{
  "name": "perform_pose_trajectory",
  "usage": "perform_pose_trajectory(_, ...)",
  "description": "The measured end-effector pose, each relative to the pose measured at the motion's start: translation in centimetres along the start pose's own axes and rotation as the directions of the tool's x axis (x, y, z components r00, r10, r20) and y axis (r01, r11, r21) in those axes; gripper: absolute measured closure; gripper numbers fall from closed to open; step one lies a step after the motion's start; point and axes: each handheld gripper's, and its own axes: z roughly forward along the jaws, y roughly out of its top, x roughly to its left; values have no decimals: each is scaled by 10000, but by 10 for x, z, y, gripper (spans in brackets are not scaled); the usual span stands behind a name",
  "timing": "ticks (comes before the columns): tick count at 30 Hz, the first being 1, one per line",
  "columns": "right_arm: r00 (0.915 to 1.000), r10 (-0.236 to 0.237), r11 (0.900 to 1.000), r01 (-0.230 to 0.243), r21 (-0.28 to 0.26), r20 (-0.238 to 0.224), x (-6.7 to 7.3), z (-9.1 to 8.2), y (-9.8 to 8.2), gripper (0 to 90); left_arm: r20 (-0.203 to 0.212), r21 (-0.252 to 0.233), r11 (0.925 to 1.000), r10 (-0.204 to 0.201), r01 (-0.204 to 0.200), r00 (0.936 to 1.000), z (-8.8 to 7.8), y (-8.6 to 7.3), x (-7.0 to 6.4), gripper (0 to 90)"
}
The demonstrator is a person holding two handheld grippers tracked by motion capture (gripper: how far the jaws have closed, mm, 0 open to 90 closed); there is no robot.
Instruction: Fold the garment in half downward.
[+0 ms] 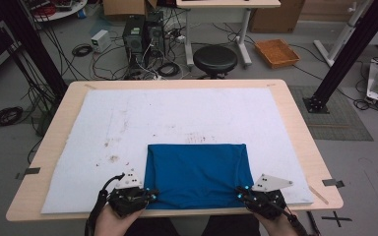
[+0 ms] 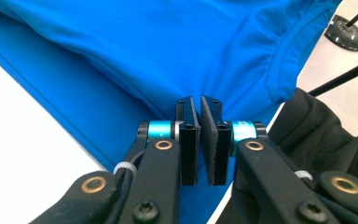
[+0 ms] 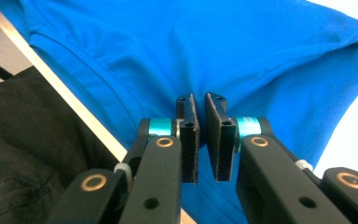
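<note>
1. Nearest the person, the left tongs (image 1: 150,195) and right tongs (image 1: 240,192) sit at the near corners of the blue shirt (image 1: 197,174); jaws stand slightly parted, a slim gap showing, nothing clamped.
2. The shirt lies folded on the white mat (image 1: 103,132) at the bench's (image 1: 295,123) near edge. It looks light, limp and slippery; take it by the hemmed corners.
3. Gripper views reveal seams and hem; the high view shows the stool (image 1: 215,59) beyond.
</note>
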Motion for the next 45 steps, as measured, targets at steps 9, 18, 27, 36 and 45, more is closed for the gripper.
perform_pose_trajectory(9,9947,697,9909,-603,-1203,754,-40,-6,21,578,-829,-1025,9941,267,-352,9962,-5,24,24,514)
perform_pose_trajectory(18,9668,2099,9716,-1897,-1411,1456,-107,32,47,541,-2261,-1828,9828,-688,271,9717,20,53,83,495)
perform_pose_trajectory(27,9398,3127,9494,-3047,-766,1377,-135,69,54,546,-2808,-1294,9852,-1455,1128,9487,50,60,113,506)
perform_pose_trajectory(36,9524,2692,9627,-2705,-105,1429,-133,81,49,807,-2663,-731,9930,-1095,933,9576,57,58,112,778)
perform_pose_trajectory(45,9615,2358,9718,-2335,-332,1411,-141,82,55,855,-2837,-577,9963,-770,631,9558,61,65,118,858)
